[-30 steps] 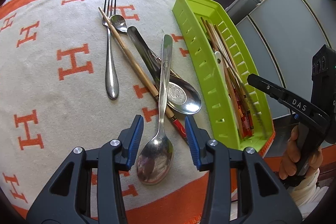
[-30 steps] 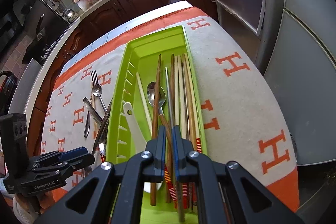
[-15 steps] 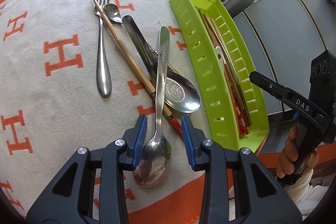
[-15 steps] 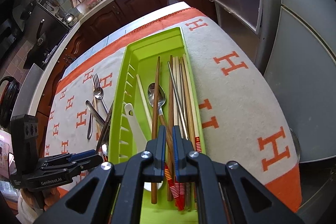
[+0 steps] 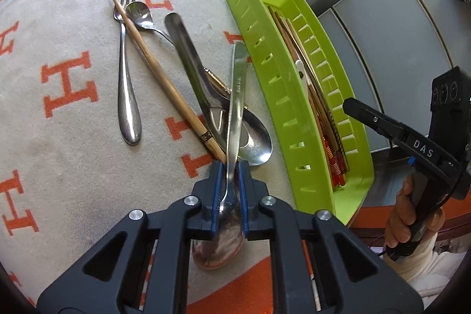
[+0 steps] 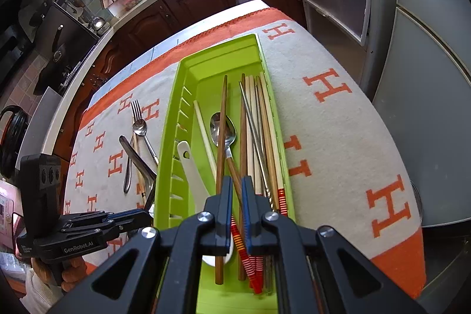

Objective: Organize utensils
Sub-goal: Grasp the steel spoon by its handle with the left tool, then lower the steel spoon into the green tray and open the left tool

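- In the green tray [image 6: 266, 69] on the blanket-covered surface [image 5: 59, 167]: several chopsticks, a steel spoon [image 6: 222, 130] and a white ladle-type spoon [image 6: 191, 169] are already sorted in, lying lengthwise.
- Left on the blanket, left of the tray: a fork [image 5: 125, 64], one wooden chopstick [image 5: 159, 69], a small spoon [image 5: 141, 15] and a large serving spoon [image 5: 206, 96], plus the long-handled spoon [image 5: 237, 96] now being picked.
- Judgement: roughly half done; five pieces outside the tray, one of them in hand.
- Left gripper [image 5: 229, 196]: jaws have just been closing and now pinch the long-handled spoon at its neck, just above the bowl. The handle lies across the serving spoon's bowl; whether the bowl still rests on the blanket cannot be told.
- Right gripper [image 6: 236, 211]: jaws nearly together over the near end of the tray; a chopstick shows in the narrow gap, but whether the pads actually press on it cannot be told.
- Versus a second earlier: the left jaws were spread wide either side of the spoon bowl, nothing gripped. Left camera now sits closer and lower over the spoon. Loose utensils lie as before. The right gripper view is practically unchanged.
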Demonstrator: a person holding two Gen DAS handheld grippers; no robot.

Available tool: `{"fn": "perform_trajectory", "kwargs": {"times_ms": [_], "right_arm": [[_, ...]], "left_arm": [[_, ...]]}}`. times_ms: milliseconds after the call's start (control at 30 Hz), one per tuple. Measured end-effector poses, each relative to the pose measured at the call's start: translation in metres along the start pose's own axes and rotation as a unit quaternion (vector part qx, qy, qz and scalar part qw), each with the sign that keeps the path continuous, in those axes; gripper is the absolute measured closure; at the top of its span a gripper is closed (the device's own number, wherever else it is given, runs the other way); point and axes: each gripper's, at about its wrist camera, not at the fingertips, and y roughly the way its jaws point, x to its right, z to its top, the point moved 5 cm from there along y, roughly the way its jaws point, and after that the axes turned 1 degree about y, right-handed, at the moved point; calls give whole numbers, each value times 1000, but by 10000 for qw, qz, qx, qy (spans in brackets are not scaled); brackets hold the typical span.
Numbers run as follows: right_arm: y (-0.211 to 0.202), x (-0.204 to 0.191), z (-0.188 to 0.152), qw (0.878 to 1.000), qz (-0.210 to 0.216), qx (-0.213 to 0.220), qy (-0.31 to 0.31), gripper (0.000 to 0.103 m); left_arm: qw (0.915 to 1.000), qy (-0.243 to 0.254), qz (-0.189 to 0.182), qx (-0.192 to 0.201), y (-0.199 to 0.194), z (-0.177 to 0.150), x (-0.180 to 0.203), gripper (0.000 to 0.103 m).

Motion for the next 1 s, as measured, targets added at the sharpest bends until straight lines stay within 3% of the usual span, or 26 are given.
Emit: {"fn": "perform_trajectory", "kwargs": {"times_ms": [133,267,767,1000], "right_arm": [[2,0,0,10000,7,-21,5,97],[2,-2,-1,10000,39,-36,4,97],[-2,-3,-2,9999,144,-9,25,97],[-10,-2,-1,9998,197,79,63,97]], "left_arm": [[9998,-184,-83,66,-3,-1,-6,99],[9994,-159,251,169,-8,-2,-3,100],[9948,-150,901,455,-37,-4,29,102],[9931,-304,879,719,-59,6,47,102]]}}
